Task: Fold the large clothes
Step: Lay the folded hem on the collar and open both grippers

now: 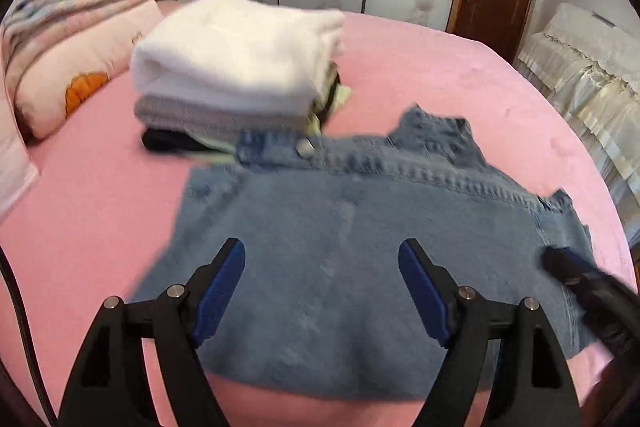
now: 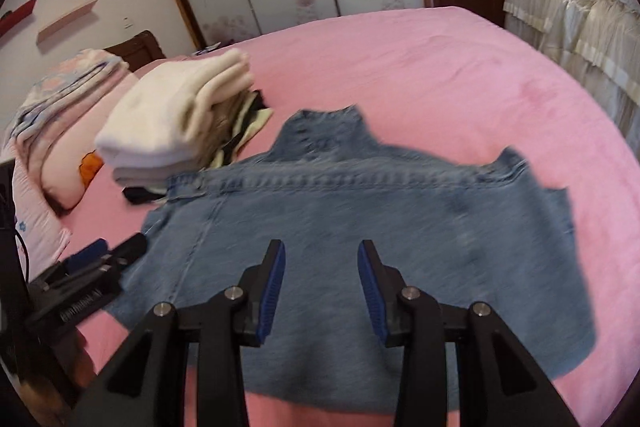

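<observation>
Denim garment (image 1: 340, 247) lies folded flat on the pink bed (image 1: 440, 67), stack of folded clothes (image 1: 236, 67) at its ten o'clock. Left claw (image 1: 322, 291) released; right claw (image 2: 322, 287) released, empty, above the denim.

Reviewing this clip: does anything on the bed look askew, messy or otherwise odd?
Mostly tidy. The denim garment lies flat on the pink bed, both grippers open above it. One thing: the folded stack has striped fabric poking untidily out of its right side, and the denim's corner overlaps the stack's base.

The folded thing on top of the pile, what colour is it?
White fluffy folded garment; clearest in the left wrist view.
</observation>
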Action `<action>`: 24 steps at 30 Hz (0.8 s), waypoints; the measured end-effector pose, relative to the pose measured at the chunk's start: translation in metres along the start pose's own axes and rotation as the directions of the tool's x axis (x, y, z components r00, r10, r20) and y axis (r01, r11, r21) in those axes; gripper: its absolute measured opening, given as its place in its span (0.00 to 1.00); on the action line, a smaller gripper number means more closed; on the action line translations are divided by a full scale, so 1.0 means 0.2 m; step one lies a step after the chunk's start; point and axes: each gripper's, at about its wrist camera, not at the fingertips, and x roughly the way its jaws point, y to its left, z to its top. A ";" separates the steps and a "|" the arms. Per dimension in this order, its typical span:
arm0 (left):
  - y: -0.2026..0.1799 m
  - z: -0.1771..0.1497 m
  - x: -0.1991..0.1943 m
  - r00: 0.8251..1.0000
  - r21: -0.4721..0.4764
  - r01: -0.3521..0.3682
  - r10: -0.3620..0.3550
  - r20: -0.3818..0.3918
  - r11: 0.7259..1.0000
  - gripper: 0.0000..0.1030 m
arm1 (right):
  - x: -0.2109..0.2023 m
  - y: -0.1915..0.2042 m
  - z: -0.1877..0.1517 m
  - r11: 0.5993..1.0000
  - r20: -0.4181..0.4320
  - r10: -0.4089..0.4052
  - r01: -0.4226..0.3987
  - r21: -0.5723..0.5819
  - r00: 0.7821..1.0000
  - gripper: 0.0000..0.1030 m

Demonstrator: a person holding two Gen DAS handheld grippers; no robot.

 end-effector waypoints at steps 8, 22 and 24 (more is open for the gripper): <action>0.08 -0.23 0.24 0.990 0.018 -0.098 0.099 -0.102 0.995 0.80 | 0.13 -0.30 -0.23 0.994 -0.079 -0.063 0.069 0.079 0.995 0.19; 0.50 -0.14 0.31 0.965 -0.034 -0.258 0.256 -0.061 0.966 0.82 | -0.09 -1.05 -0.38 0.888 -0.093 -0.397 0.408 0.211 0.913 0.16; 0.49 -0.13 0.32 0.963 -0.031 -0.263 0.261 -0.062 0.964 0.82 | -0.06 -1.02 -0.36 0.876 -0.099 -0.437 0.448 0.180 0.894 0.16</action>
